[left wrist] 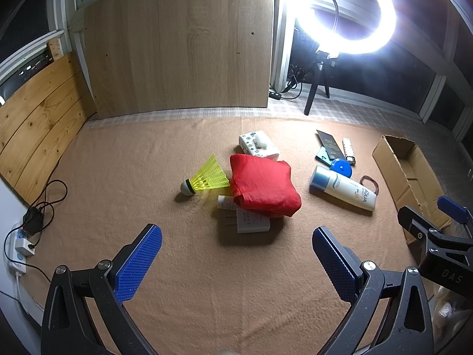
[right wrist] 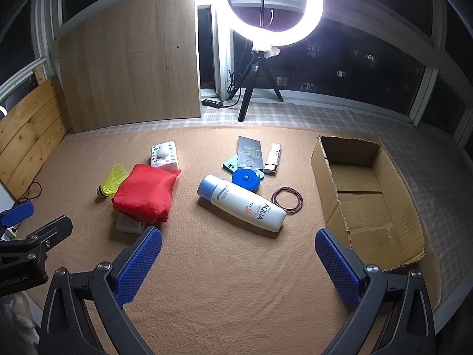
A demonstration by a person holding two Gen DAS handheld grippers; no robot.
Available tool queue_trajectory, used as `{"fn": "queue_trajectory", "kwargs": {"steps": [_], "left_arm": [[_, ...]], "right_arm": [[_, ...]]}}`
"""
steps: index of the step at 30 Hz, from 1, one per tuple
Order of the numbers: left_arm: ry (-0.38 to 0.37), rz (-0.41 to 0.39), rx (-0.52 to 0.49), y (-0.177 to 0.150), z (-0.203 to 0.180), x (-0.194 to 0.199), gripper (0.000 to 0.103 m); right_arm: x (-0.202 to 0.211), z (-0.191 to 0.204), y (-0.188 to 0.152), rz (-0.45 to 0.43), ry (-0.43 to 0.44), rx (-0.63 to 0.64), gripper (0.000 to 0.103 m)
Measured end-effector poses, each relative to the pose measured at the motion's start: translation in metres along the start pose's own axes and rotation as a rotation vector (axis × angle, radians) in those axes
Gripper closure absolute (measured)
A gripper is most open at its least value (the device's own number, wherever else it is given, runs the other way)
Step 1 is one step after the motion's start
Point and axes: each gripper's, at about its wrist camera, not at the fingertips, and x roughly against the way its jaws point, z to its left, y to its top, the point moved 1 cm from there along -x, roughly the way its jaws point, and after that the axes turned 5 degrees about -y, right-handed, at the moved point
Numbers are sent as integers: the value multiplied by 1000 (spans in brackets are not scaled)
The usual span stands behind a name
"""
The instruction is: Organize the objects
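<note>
Both grippers, left [left wrist: 236, 254] and right [right wrist: 238, 256], hover with jaws spread wide, holding nothing; the sunscreen bottle [right wrist: 242, 202] lies just ahead of the right one, mid-blanket [right wrist: 221, 281].

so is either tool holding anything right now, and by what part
Nothing is held: the left tool and right tool are both open and empty above the blanket.

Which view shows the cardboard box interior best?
Right wrist: the cardboard box sits whole, its open top and bare floor fully visible. In the left wrist view it sits at the frame edge, partly hidden behind the right gripper.
</note>
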Motion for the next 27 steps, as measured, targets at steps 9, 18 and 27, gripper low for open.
{"fn": "queue_trajectory", "kwargs": {"steps": [9, 18, 27], "left_arm": [[-1, 5, -3, 2, -1, -3, 0], [-13, 28, 1, 11, 5, -19, 0], [-47, 75, 26, 20, 22, -49, 0]], "right_arm": [[-4, -1, 2, 10, 2, -5, 0], [-20, 1, 5, 41, 41, -16, 0], [-48, 9, 16, 83, 128, -32, 0]]}}
